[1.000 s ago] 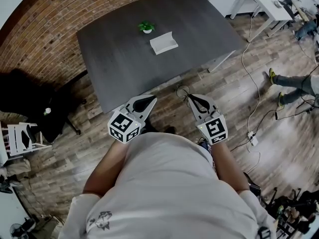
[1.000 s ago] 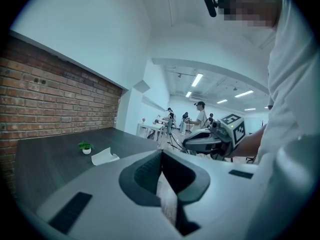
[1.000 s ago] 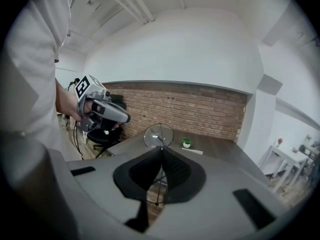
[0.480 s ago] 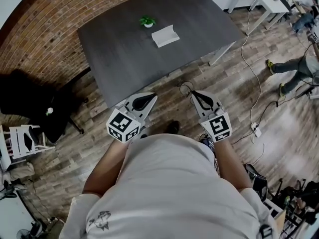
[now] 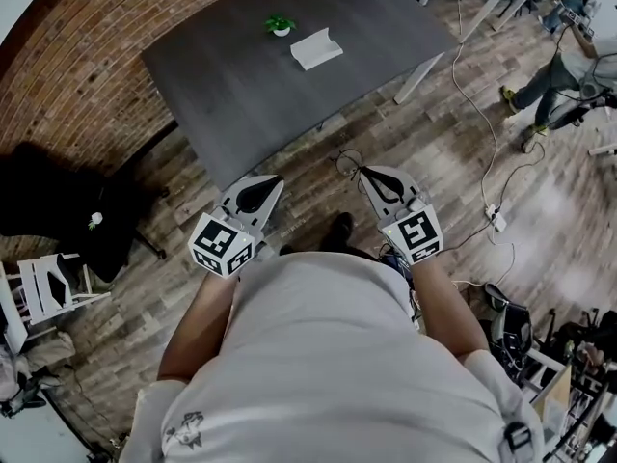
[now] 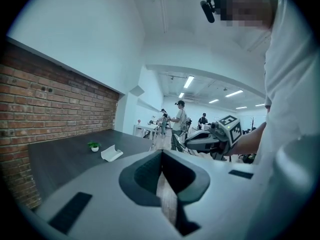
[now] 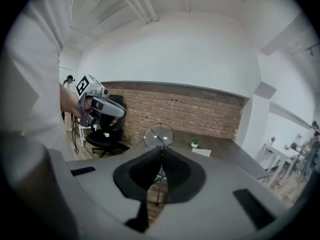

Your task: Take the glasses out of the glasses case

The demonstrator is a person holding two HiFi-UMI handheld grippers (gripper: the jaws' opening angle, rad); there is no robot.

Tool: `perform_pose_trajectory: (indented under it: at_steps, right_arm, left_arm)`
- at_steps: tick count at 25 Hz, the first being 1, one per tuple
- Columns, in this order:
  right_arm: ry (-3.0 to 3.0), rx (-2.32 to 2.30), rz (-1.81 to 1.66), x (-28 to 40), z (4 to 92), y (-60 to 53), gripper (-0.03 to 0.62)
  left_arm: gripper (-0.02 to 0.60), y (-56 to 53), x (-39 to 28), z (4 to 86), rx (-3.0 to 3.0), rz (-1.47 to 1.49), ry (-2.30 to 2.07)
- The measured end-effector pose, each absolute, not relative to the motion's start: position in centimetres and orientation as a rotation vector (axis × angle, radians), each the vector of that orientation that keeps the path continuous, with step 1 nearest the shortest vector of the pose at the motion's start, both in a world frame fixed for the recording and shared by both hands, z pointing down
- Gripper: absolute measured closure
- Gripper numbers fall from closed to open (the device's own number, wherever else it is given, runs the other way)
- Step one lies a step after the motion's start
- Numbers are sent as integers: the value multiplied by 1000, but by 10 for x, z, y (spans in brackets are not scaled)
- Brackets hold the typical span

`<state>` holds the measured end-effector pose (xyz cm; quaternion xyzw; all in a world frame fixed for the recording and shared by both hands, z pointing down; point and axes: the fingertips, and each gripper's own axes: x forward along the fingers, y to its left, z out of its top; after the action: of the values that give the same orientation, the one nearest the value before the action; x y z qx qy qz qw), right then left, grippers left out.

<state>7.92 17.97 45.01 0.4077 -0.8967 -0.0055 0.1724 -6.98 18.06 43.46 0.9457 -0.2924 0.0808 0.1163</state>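
While the person stands on the wooden floor (image 5: 318, 152) short of the dark grey surface (image 5: 241, 85), both grippers are held out in front of the body, level with each other and apart. The left gripper (image 5: 276, 179) points toward the near edge of the surface, and its own view shows its fingers (image 6: 145, 176) pressed together along one seam with nothing between them. The right gripper (image 5: 366, 171) is the same: in its view the fingers (image 7: 145, 171) meet edge to edge and hold nothing. Each gripper shows in the other's view, the right gripper (image 6: 207, 140) gripped in a hand at the right of the left gripper view and the left gripper (image 7: 102, 109) at the left of the right gripper view. The white glasses case (image 5: 316, 48) lies on the far part of the surface, just beside a small potted plant (image 5: 281, 26) and well apart from both grippers; it also appears in the left gripper view (image 6: 111, 153) and the right gripper view (image 7: 202, 152), too small to tell whether the glasses are inside. A brick wall (image 5: 77, 46) runs behind the surface, a black chair (image 5: 58, 201) stands by it, and a round fan (image 7: 158, 135) stands on the floor ahead of the right gripper. Cables (image 5: 482, 133) trail over the floor at the right.
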Motion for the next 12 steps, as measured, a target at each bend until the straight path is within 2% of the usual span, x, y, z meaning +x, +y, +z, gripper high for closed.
perform_pose_trajectory:
  at_steps: [12]
  right_arm:
    - [-2544,1229,-20,17,453,228,582]
  left_arm:
    - [571,215,-133,432,2795,203,-824]
